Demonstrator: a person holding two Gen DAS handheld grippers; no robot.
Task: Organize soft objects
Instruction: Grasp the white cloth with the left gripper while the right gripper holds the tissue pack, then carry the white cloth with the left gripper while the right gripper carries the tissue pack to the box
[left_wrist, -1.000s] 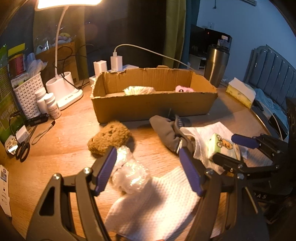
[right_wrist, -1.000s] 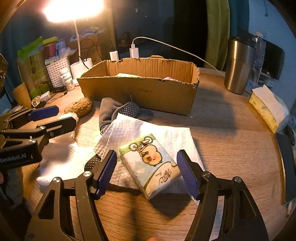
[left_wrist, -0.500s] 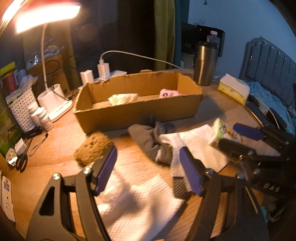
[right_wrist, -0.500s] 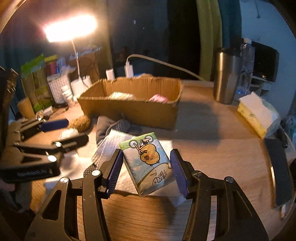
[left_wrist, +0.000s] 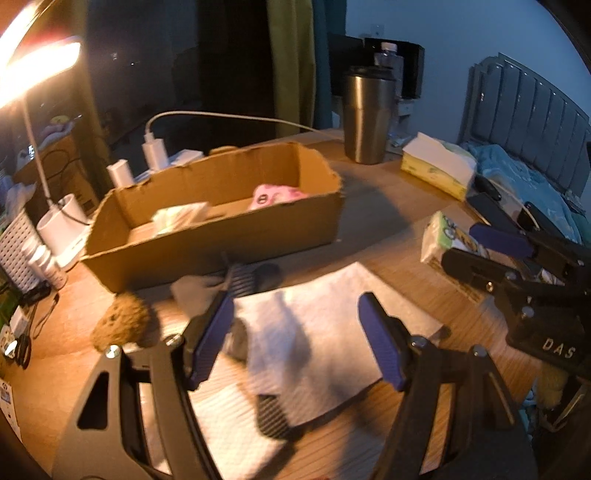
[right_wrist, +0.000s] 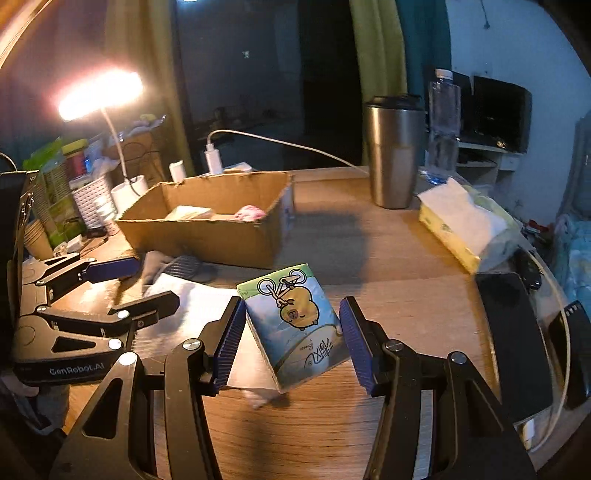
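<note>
My right gripper (right_wrist: 293, 306) is shut on a small tissue pack (right_wrist: 295, 325) with a cartoon print, held tilted above the wooden table; the same pack (left_wrist: 443, 236) shows at the right of the left wrist view. My left gripper (left_wrist: 295, 301) stands open over a white paper towel (left_wrist: 332, 332), with nothing between its pads. A grey dotted sock (left_wrist: 240, 280) lies partly under the towel, and a brown sponge (left_wrist: 122, 321) lies to its left. Behind them, the open cardboard box (left_wrist: 221, 251) holds a pink soft item (left_wrist: 277, 194) and a pale packet (left_wrist: 177, 218).
A steel tumbler (right_wrist: 393, 155) and a clear bottle (right_wrist: 443, 125) stand behind the box on the right. A yellow tissue box (right_wrist: 461, 225) and a dark phone (right_wrist: 506, 332) lie near the table's right edge. A lit desk lamp (right_wrist: 99, 96) and white basket (right_wrist: 92, 203) crowd the left.
My right gripper closed on the tissue pack and lifted it off the paper towel. The left gripper, still open, slid right from the bubble wrap to over the towel.
</note>
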